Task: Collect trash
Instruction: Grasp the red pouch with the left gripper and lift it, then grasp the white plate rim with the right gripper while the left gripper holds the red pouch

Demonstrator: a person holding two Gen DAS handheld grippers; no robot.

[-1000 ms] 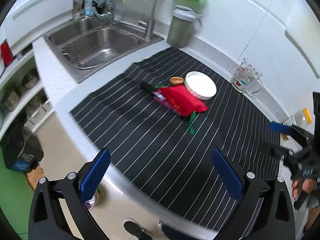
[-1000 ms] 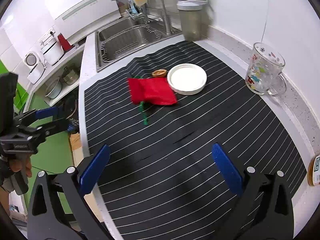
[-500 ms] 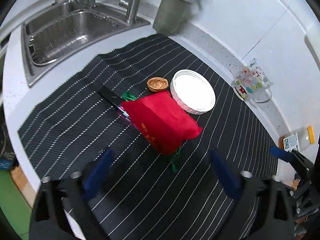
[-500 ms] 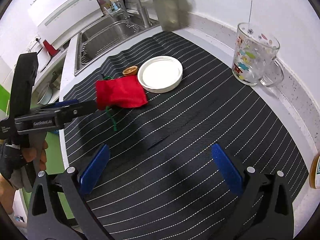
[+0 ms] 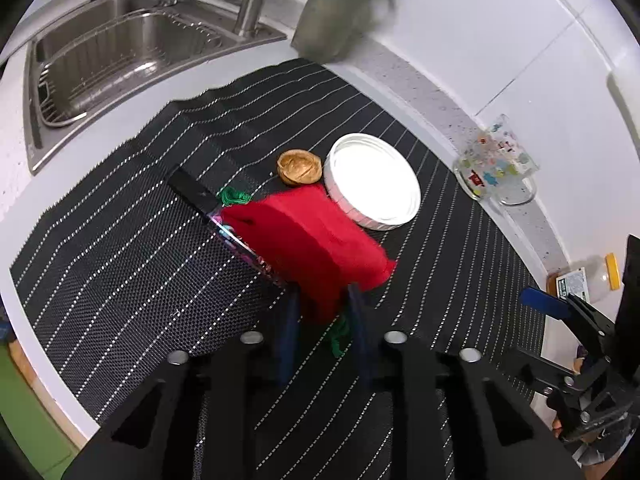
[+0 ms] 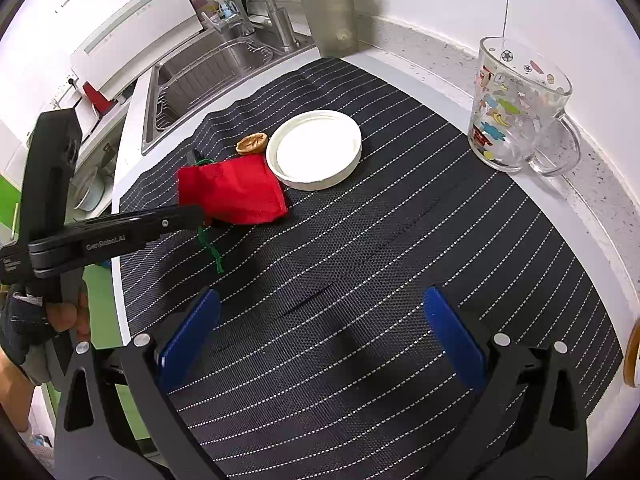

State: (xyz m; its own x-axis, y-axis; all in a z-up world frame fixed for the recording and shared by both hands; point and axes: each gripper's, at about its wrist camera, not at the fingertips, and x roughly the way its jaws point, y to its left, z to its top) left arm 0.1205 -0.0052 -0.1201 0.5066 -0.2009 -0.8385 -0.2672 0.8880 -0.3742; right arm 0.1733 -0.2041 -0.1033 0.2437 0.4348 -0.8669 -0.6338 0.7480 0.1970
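Observation:
A red cloth pouch [image 5: 316,240] with a green drawstring [image 5: 338,336] lies on the black striped mat [image 5: 120,264]; it also shows in the right wrist view [image 6: 232,192]. My left gripper [image 5: 322,308] is shut on the pouch's near corner. A shiny wrapper [image 5: 240,240] lies partly under the pouch. A walnut shell half [image 5: 299,167] sits beside a white lid [image 5: 372,180]. My right gripper [image 6: 320,328] is open and empty above the mat, well short of the pouch.
A steel sink [image 5: 120,56] is at the back left. A grey lidded bin [image 5: 340,20] stands against the wall. A printed glass mug [image 6: 516,112] is at the right edge. A small bottle [image 5: 588,280] lies on the counter.
My left gripper has moved forward and down to the pouch and closed on its corner. My right gripper has drifted slightly forward and stayed open.

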